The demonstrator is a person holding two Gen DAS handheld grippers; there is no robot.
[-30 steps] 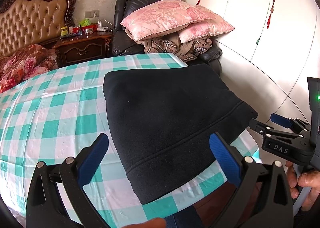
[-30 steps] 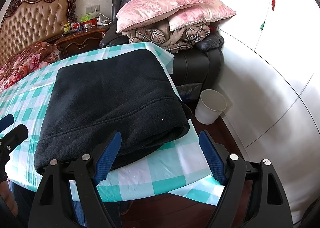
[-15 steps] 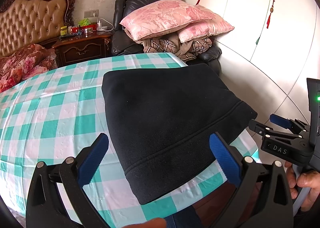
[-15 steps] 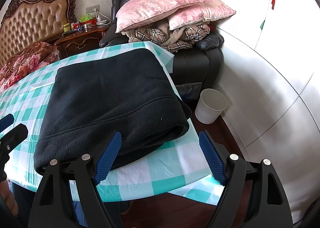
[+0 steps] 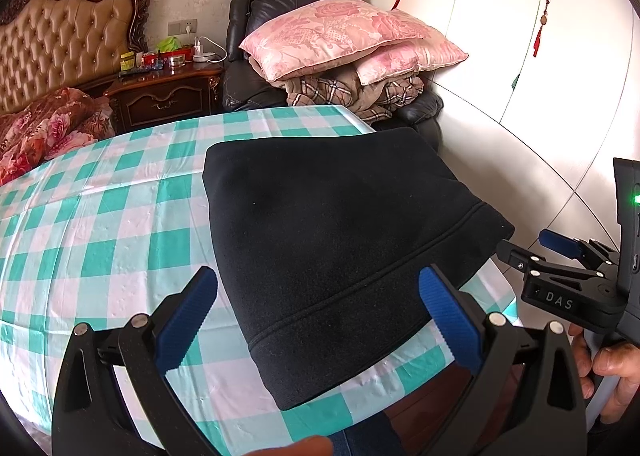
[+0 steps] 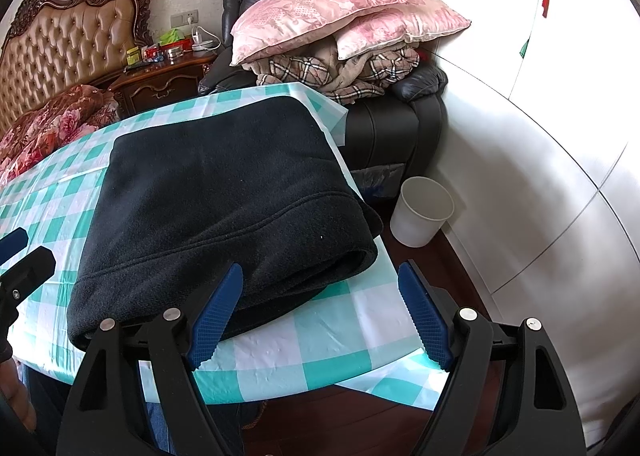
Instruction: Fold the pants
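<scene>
Two grippers are in view, and both have their blue-padded fingers spread wide with nothing between them. The left gripper [image 5: 318,320] is above the near edge of the table, its fingers on each side of the near corner of the pants, not touching them. The right gripper [image 6: 320,312] is a little outside the table's near right corner, also apart from the cloth.

The black fleece pants [image 5: 340,240] lie folded into a thick rectangular bundle on the table with the green-and-white checked tablecloth [image 5: 100,216]. The bundle is on the right part of the table, close to its right edge, and a stitched hem band runs along its near side. In the right wrist view the folded layers [image 6: 224,208] show at the near right end.

Beyond the table stands a black leather armchair [image 6: 400,124] loaded with two pink pillows [image 6: 340,12] over plaid blankets. A white wastebasket [image 6: 422,212] is on the floor beside the chair. A wooden nightstand [image 5: 164,96] and a tufted headboard [image 5: 68,44] are at the back left.
</scene>
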